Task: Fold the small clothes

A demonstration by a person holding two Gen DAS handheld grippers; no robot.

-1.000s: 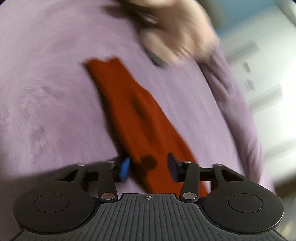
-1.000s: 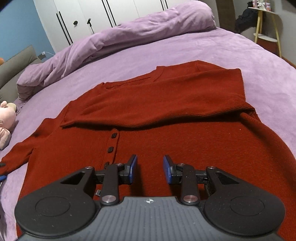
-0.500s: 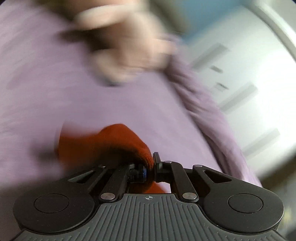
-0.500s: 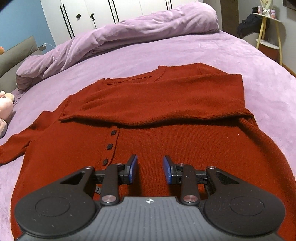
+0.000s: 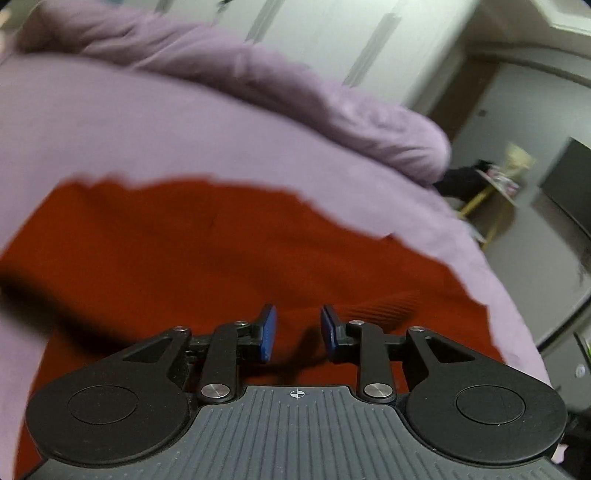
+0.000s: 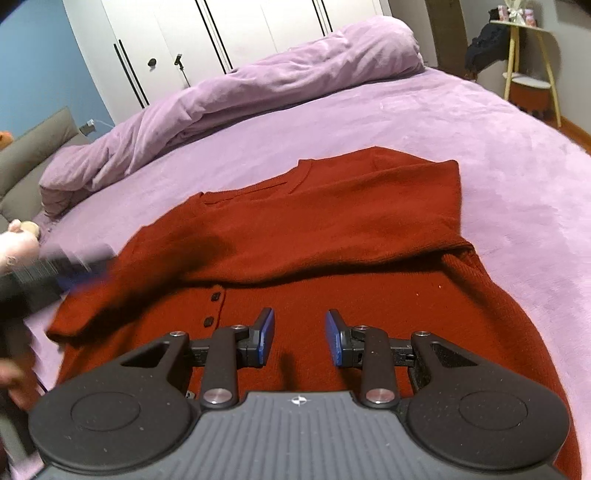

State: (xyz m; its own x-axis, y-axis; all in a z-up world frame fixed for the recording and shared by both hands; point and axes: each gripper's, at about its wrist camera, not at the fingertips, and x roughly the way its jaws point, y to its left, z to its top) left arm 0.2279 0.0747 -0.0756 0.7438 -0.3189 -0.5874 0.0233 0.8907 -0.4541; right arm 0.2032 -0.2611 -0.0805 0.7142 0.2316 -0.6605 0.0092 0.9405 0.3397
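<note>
1. Two grippers hover over a red cardigan (image 6: 332, 236) spread flat on a purple bedspread (image 6: 517, 155).
2. Seen from the right wrist, the right gripper (image 6: 299, 341) has its blue-padded jaws parted with nothing between them, above the cardigan's lower front, just right of the dark button placket (image 6: 213, 306).
3. That view alone shows the garment's whole layout: neckline toward the far side, one sleeve (image 6: 314, 236) folded across the chest, and both its long edges (the left wrist view crops these).
4. It also catches the left gripper (image 6: 79, 273) as a blurred dark shape with a streak of blue at the cardigan's left edge; its jaws cannot be read from here.
5. From the left wrist, the left gripper (image 5: 297, 334) is released, jaws apart and empty, over red knit (image 5: 221, 251).
6. Only the left wrist view shows a ribbed band (image 5: 384, 306) just beyond the right fingertip.
7. Both views take in the bunched purple duvet (image 6: 258, 88) along the bed's far side and white wardrobe doors (image 6: 236, 29) behind it.
8. A wooden side table (image 6: 532, 55) stands off the bed's right, sharper in the right wrist view.
</note>
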